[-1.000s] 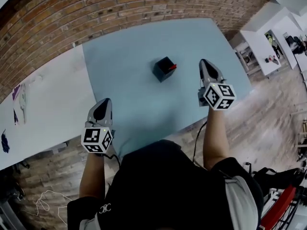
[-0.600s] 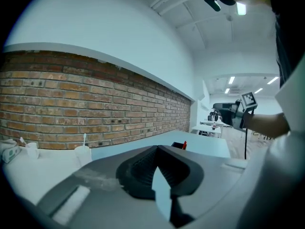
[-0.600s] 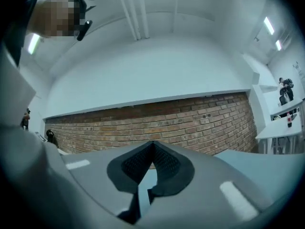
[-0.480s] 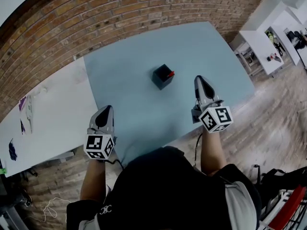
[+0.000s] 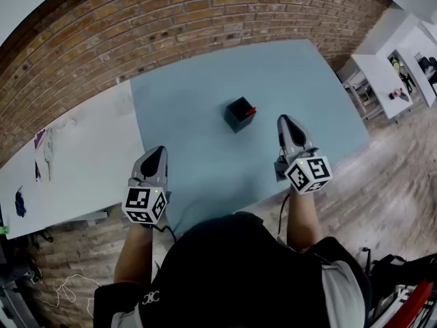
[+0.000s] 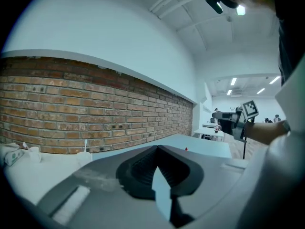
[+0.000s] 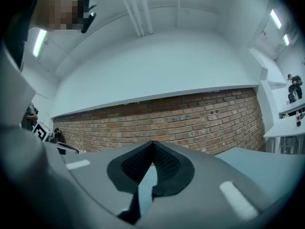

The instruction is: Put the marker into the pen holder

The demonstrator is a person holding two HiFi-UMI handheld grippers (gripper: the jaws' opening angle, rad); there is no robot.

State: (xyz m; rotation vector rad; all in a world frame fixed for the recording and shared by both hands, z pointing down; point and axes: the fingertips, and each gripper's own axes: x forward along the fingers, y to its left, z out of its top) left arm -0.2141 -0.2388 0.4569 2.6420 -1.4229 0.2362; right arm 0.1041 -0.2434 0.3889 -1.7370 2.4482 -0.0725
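The black cube-shaped pen holder [image 5: 239,114] stands in the middle of the blue table [image 5: 191,94]. The red end of the marker [image 5: 251,109] sticks out of its top right corner. My right gripper [image 5: 283,119] hovers just right of the holder, a short gap away, jaws shut and empty. My left gripper [image 5: 158,150] is over the table's near left part, well away from the holder, also shut with nothing in it. In the gripper views the left gripper [image 6: 156,149] and the right gripper [image 7: 152,144] both show their pads pressed together.
A white table [image 5: 75,149] adjoins the blue one on the left, with small items [image 5: 42,147] near its far end. A brick wall [image 5: 136,26] runs along the far side. Wooden floor [image 5: 382,162] and more white tables [image 5: 382,74] lie to the right.
The right gripper has drawn back from beside the holder toward the near table edge. The left gripper has barely moved. The head view has shifted a little.
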